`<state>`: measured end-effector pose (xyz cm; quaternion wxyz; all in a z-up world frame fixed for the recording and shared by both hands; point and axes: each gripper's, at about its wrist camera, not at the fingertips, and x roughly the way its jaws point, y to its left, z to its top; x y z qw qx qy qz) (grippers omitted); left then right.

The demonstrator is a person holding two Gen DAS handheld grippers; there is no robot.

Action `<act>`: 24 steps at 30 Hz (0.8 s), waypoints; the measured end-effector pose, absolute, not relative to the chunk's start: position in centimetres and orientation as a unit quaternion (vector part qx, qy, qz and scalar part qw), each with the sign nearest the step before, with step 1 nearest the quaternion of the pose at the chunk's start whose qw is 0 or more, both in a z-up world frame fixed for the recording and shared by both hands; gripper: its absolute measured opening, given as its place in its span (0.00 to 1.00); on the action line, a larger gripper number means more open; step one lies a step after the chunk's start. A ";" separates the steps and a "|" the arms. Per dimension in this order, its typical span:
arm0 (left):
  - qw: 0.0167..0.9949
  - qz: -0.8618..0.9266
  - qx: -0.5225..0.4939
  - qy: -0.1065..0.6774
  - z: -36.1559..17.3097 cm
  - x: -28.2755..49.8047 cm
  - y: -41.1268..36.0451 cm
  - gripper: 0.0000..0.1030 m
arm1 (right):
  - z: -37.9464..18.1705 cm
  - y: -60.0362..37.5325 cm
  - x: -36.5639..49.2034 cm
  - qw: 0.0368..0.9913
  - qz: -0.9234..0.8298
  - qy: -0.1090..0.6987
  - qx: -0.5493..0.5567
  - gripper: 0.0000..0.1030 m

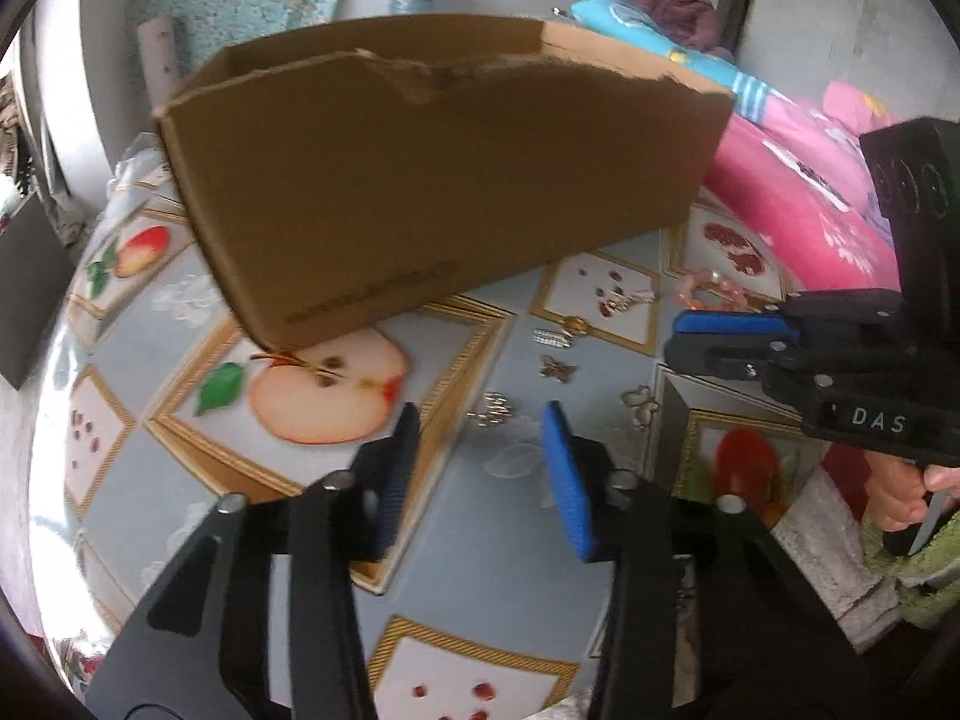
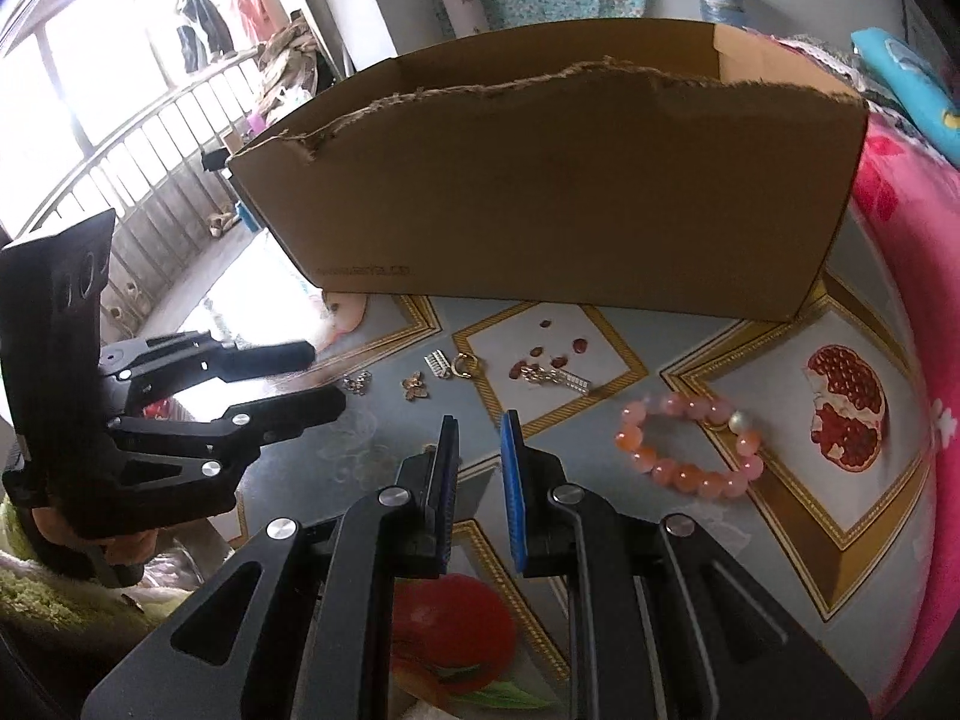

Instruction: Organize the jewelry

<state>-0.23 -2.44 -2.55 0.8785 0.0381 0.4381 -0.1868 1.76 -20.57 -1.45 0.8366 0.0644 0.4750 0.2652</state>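
right cam gets the whole pink bead bracelet on the table; left cam barely. left gripper open and empty, right gripper parted narrowly, empty, before the cardboard box.

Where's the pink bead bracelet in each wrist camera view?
Left wrist view: the pink bead bracelet lies right of centre on the tablecloth, partly hidden behind the right gripper.
Right wrist view: the bracelet lies right of centre, in full view, left of the printed pomegranate.
Shared landmark: the cardboard box stands beyond the bracelet in both views.
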 end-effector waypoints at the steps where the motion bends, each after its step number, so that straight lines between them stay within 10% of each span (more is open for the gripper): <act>1: 0.875 -0.190 0.040 0.443 -2.8 -0.2 -2.7 0.29 | -1.6 -20.9 1.8 0.836 0.265 0.475 0.068 0.15; 24: 0.886 -0.180 0.096 0.417 -2.8 0.4 -4.5 0.00 | -0.9 -22.4 1.1 0.842 0.266 0.463 0.070 0.15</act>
